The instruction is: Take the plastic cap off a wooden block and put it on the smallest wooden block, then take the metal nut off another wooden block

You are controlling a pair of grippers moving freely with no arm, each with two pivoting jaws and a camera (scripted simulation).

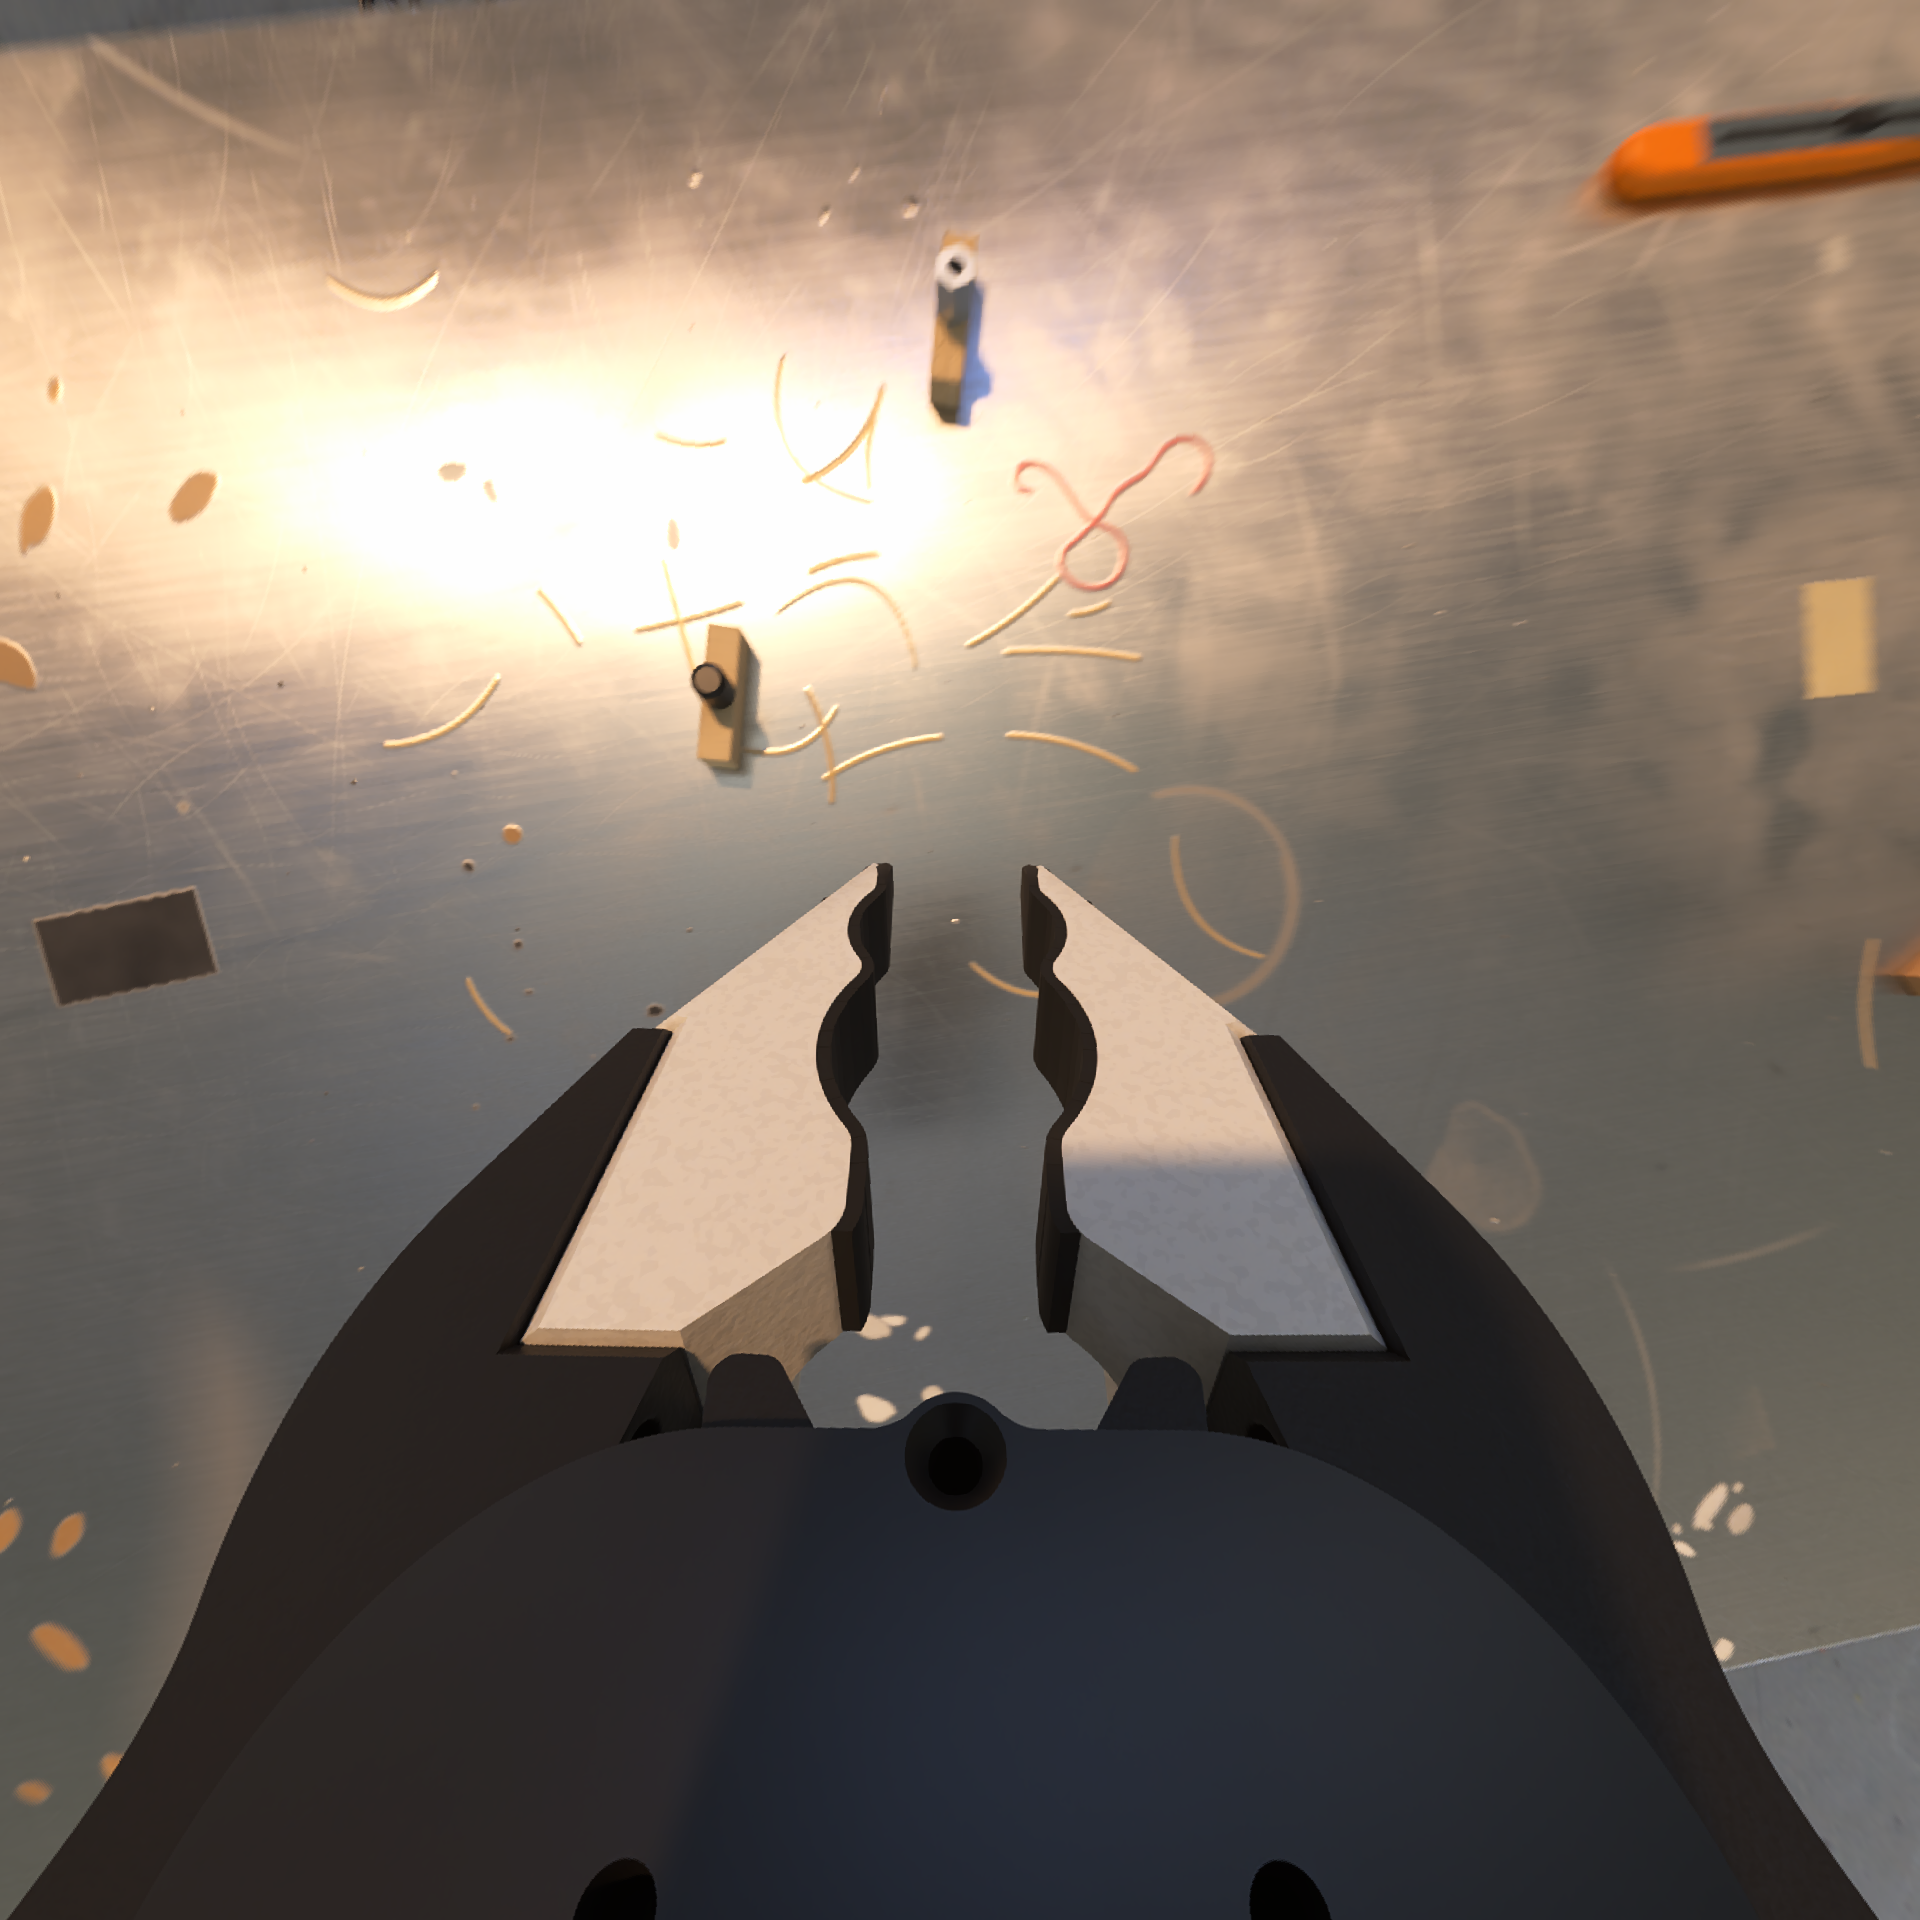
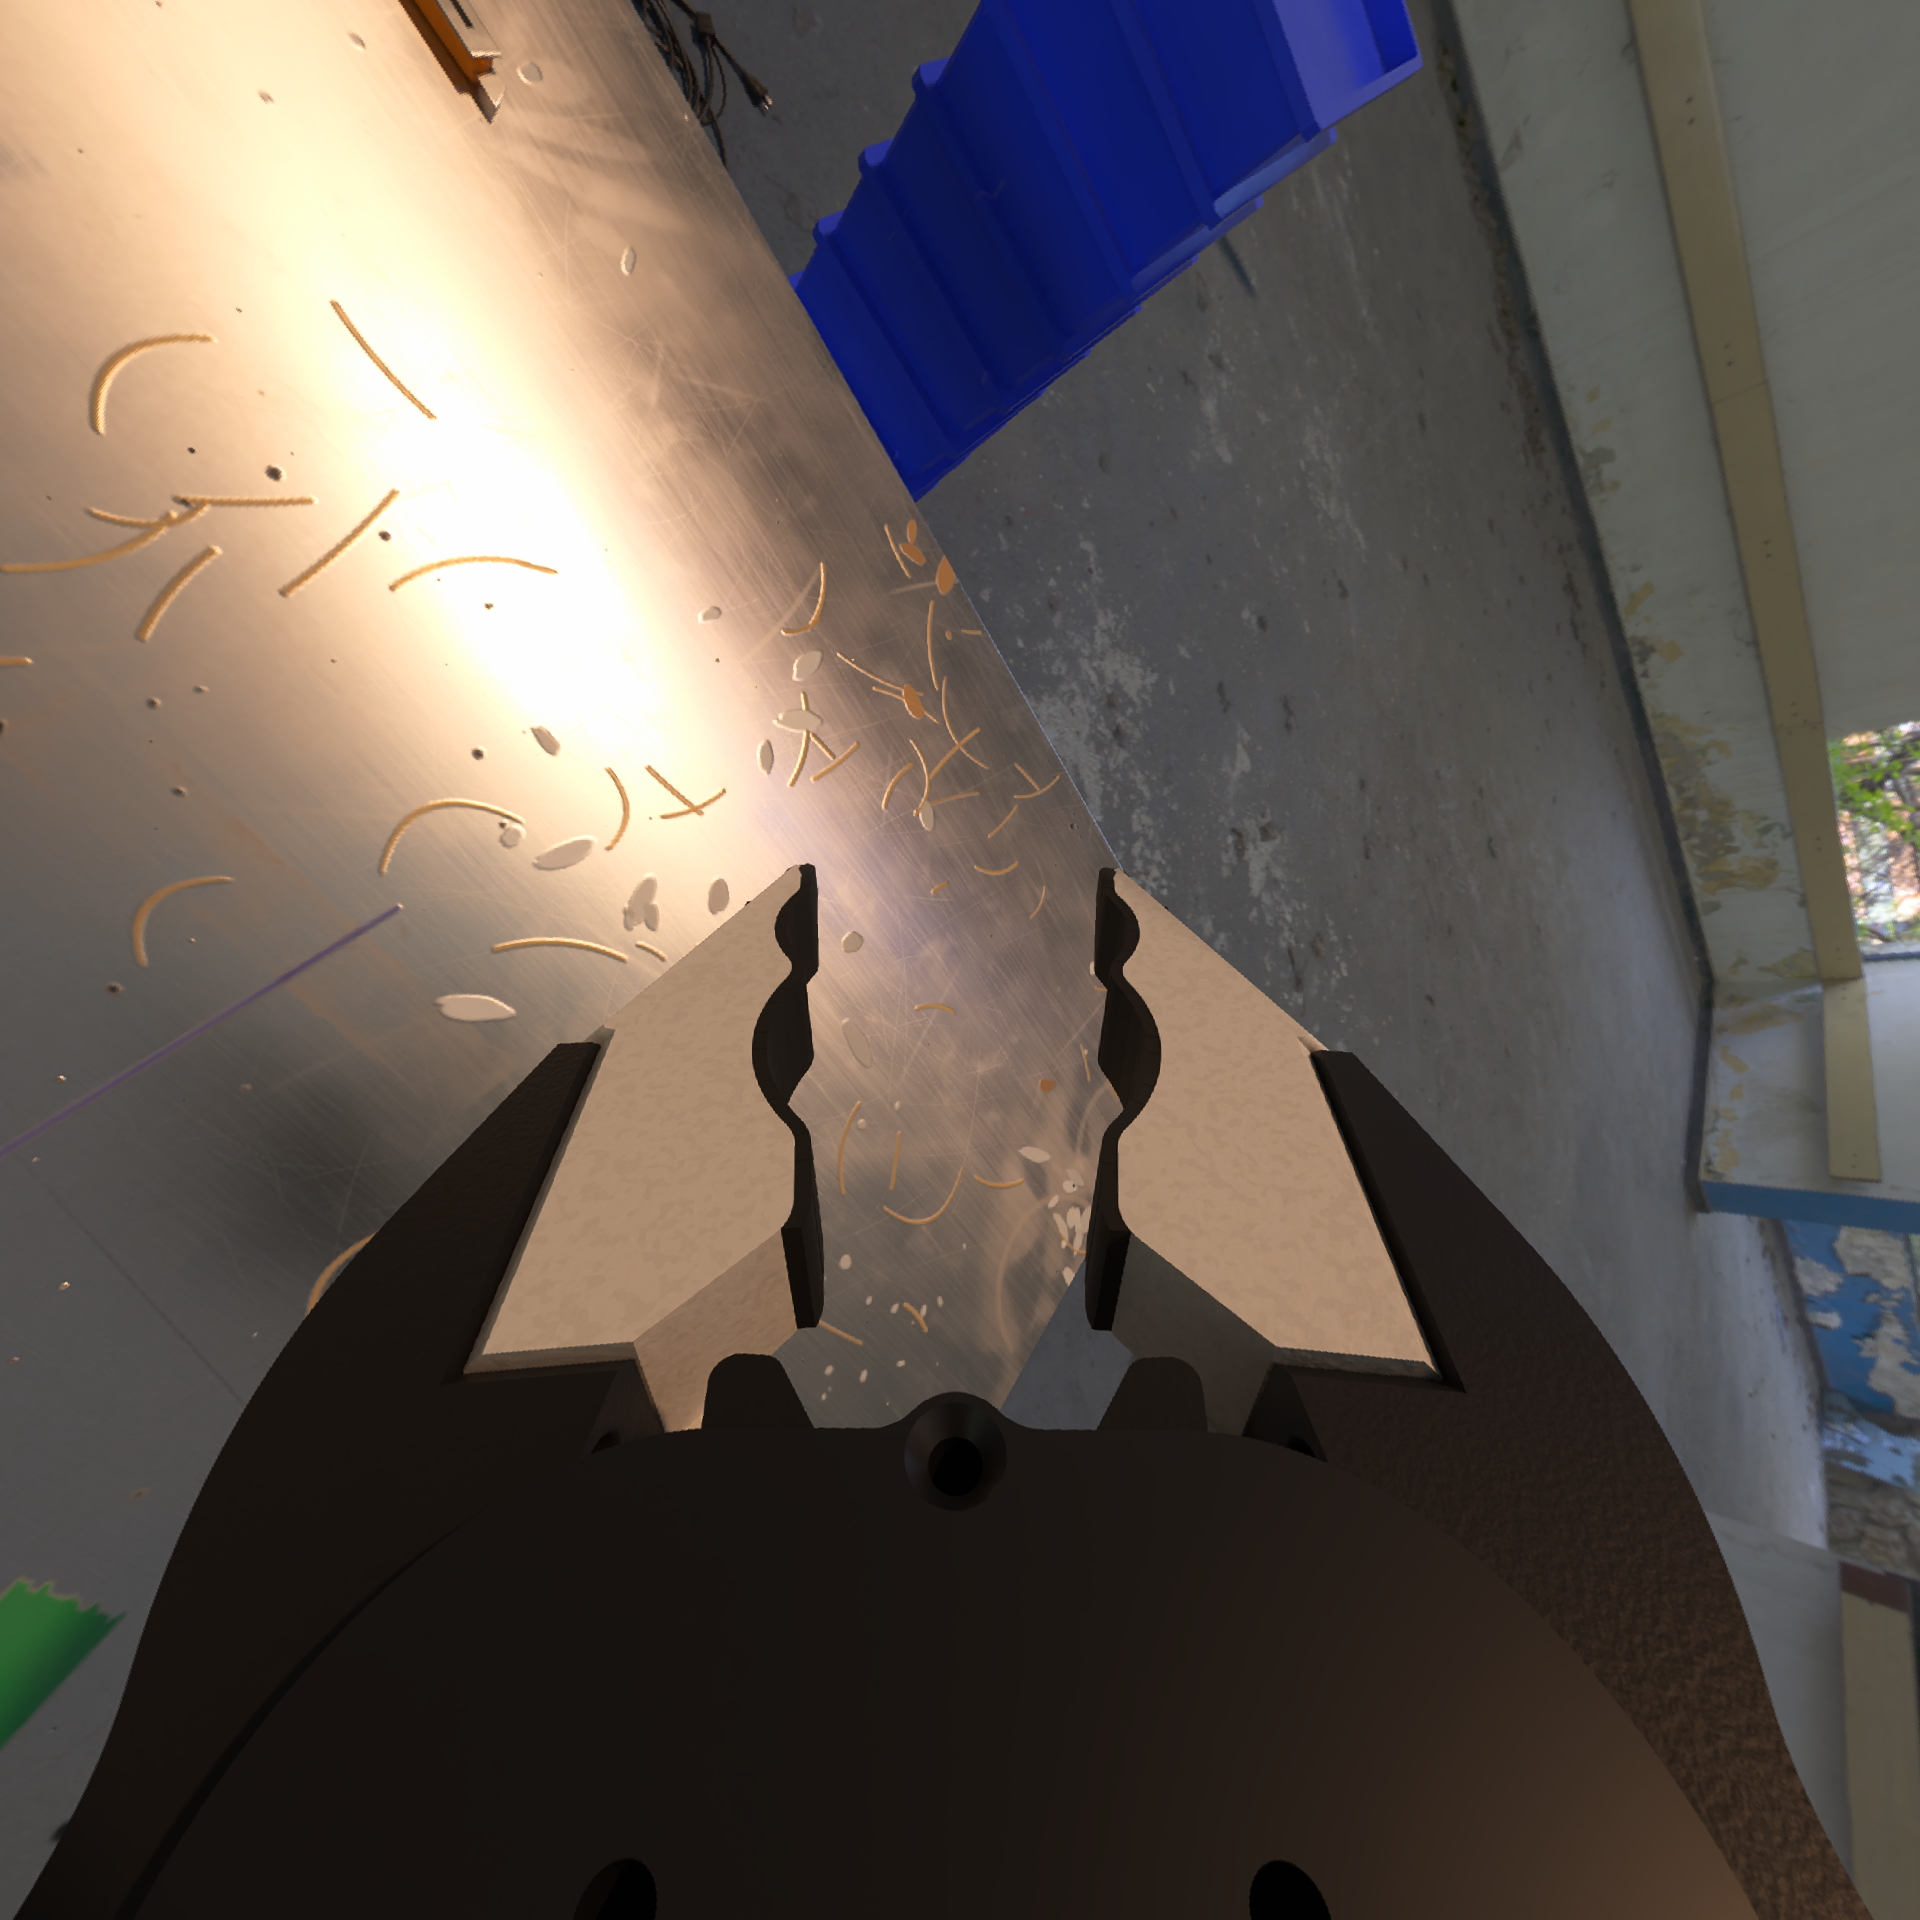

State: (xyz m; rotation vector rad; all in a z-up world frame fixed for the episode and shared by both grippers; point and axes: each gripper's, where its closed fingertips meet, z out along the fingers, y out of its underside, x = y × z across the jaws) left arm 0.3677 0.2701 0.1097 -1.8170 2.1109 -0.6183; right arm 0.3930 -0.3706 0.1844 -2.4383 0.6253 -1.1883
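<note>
In the left wrist view a small wooden block (image 1: 725, 717) stands on the metal table with a black plastic cap (image 1: 713, 683) on it, ahead and left of my left gripper (image 1: 956, 878). Farther off a taller wooden block (image 1: 956, 348) carries a silver metal nut (image 1: 954, 266) on top. The left gripper is open and empty, above the table and short of both blocks. My right gripper (image 2: 956, 883) is open and empty over the table's edge (image 2: 997, 644). No block shows in the right wrist view.
An orange utility knife (image 1: 1756, 156) lies far right. A pink rubber band (image 1: 1112, 520), a dark tape patch (image 1: 125, 943), a pale tape patch (image 1: 1837, 637) and wood shavings dot the table. A blue bin (image 2: 1070, 208) stands on the floor beyond the table edge. Green tape (image 2: 42, 1652) sits at lower left.
</note>
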